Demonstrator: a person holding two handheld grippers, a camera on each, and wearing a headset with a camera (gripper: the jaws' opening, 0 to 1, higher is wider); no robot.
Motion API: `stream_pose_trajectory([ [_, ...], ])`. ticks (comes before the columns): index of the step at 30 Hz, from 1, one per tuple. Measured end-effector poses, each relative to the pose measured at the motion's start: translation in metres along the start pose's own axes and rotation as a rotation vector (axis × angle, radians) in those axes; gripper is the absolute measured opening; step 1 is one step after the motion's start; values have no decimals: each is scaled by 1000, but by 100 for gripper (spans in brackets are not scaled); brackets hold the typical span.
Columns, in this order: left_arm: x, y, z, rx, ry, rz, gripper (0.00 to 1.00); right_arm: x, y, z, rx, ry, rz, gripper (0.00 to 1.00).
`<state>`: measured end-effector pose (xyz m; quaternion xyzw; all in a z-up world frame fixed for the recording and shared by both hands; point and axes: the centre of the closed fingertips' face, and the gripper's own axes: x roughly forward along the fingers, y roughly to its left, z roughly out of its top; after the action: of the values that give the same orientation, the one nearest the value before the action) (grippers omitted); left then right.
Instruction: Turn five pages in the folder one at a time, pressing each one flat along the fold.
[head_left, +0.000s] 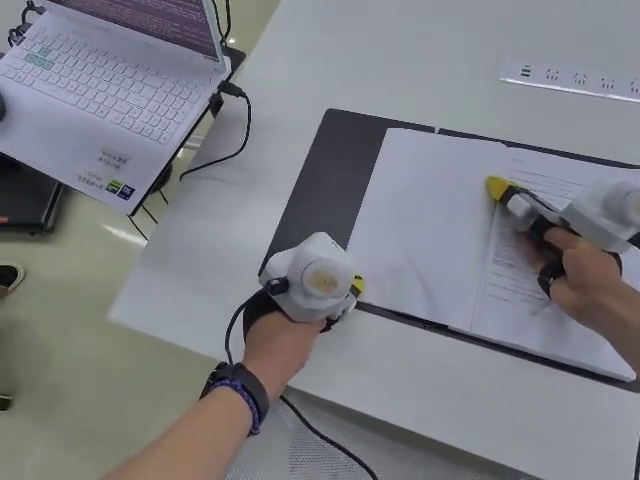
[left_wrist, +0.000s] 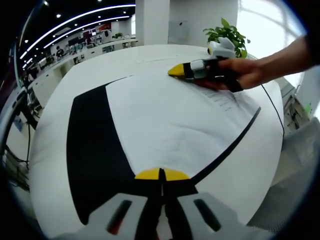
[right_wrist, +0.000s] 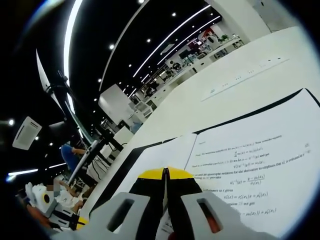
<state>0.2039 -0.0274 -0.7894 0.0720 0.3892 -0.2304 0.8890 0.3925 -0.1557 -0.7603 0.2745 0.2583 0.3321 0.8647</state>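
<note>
Bench: white tabletop (head_left: 420, 60), with a laptop (head_left: 110, 80) off to your left and a power strip (head_left: 570, 78) at the far edge. Both are well apart from the work.
Work: the black folder (head_left: 330, 180) lies open and flat in front of you. A blank turned page (head_left: 420, 230) covers most of its left half, and a printed page (head_left: 560, 190) faces up on the right.
Your left: the left gripper (head_left: 354, 288) sits at the near left corner of the turned page. Its jaws are drawn together, and the left gripper view shows nothing between them.
Your right: the right gripper (head_left: 497, 186) has its jaws closed tip to tip and empty, yellow nose down on the paper near the far end of the fold.
Step, judged: you are pressing the turned leaf along the fold. How many pages are done cannot be told.
Risk 1: the turned page looks to bow up a little near the fold. Run the nose along it too fast and you may push a wrinkle ahead of the tip instead of flattening it.
Risk 2: the narrow tip loads a small spot, so too much weight could score or tear the sheet at the binding.
Risk 3: your left gripper pins only a corner. If it lifts, the folder may skate on the smooth tabletop under the stroke.
Risk 4: on the next turn, a pinch at the printed page's edge may catch two sheets, and you would lose the one-at-a-time count.
</note>
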Motion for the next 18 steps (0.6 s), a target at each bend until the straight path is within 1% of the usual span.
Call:
stream_pose_trajectory([
  [3,0,0,0,21,2,1,0,2,-1,2,-4,-2,-2,0],
  [8,1,0,0,20,1,-1,0,5,0,8,-9,-9,-9,0],
  [9,1,0,0,19,1,-1,0,8,-4,9,-9,-10,-11,0],
  [12,2,0,1,17,0,-1,0,11,-10,14,-6,-19,-18,0],
  [13,2,0,1,16,-1,0,0,14,-16,15,-3,-20,-19,0],
  [14,2,0,1,15,-3,1,0,16,-19,16,-5,-21,-19,0],
  [18,2,1,1,18,-3,-4,0,20,-24,13,-20,-22,-26,0],
])
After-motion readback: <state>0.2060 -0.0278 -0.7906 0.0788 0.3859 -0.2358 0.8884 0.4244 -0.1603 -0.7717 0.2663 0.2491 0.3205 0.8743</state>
